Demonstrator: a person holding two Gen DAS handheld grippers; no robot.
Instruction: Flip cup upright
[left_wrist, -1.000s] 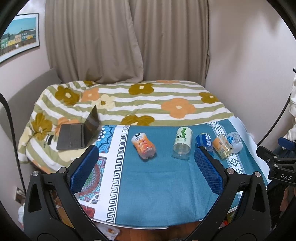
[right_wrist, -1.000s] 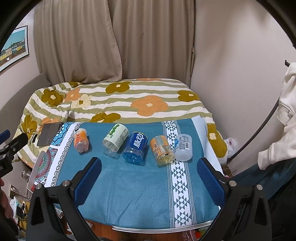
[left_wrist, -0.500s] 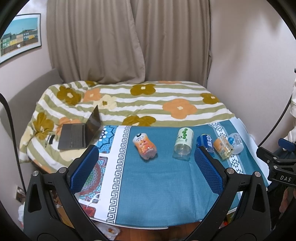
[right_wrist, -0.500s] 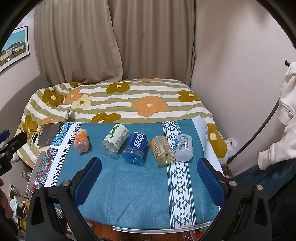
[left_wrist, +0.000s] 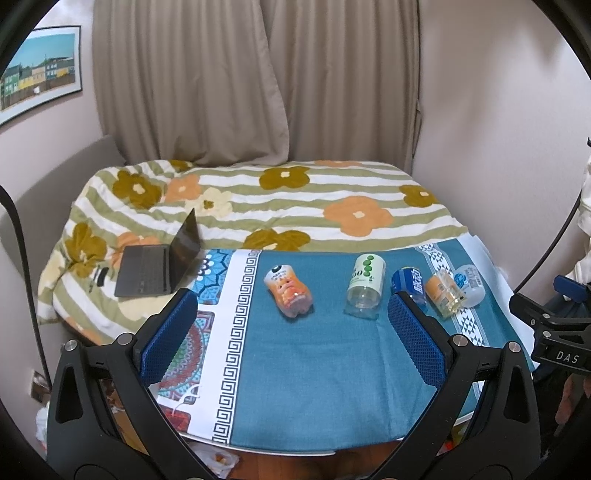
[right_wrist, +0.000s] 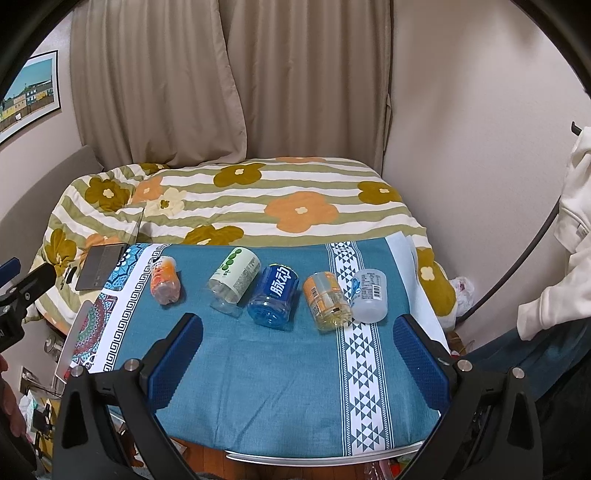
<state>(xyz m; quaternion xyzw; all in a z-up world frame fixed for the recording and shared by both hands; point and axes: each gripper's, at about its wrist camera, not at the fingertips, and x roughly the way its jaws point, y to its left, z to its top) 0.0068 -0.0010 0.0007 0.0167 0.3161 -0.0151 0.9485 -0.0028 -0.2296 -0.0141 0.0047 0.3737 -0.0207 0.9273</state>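
Several cut-bottle cups lie on their sides in a row on the blue cloth. From left: an orange one (right_wrist: 165, 280) (left_wrist: 289, 291), a white-and-green one (right_wrist: 234, 280) (left_wrist: 365, 284), a blue one (right_wrist: 274, 296) (left_wrist: 408, 283), an orange-and-clear one (right_wrist: 325, 300) (left_wrist: 443, 293), and a white one (right_wrist: 369, 293) (left_wrist: 469, 285). My left gripper (left_wrist: 293, 336) is open and empty, held above the cloth's near part. My right gripper (right_wrist: 297, 360) is open and empty, also short of the row.
The table's blue patterned cloth (right_wrist: 266, 376) ends at a near edge (right_wrist: 325, 458). A bed with a flowered blanket (right_wrist: 236, 199) lies behind. An open laptop (left_wrist: 159, 266) sits on the bed at left. Curtains and walls stand behind. A white garment (right_wrist: 569, 236) hangs at right.
The left wrist view has shifted very slightly; the cups have not moved. Both grippers stay open.
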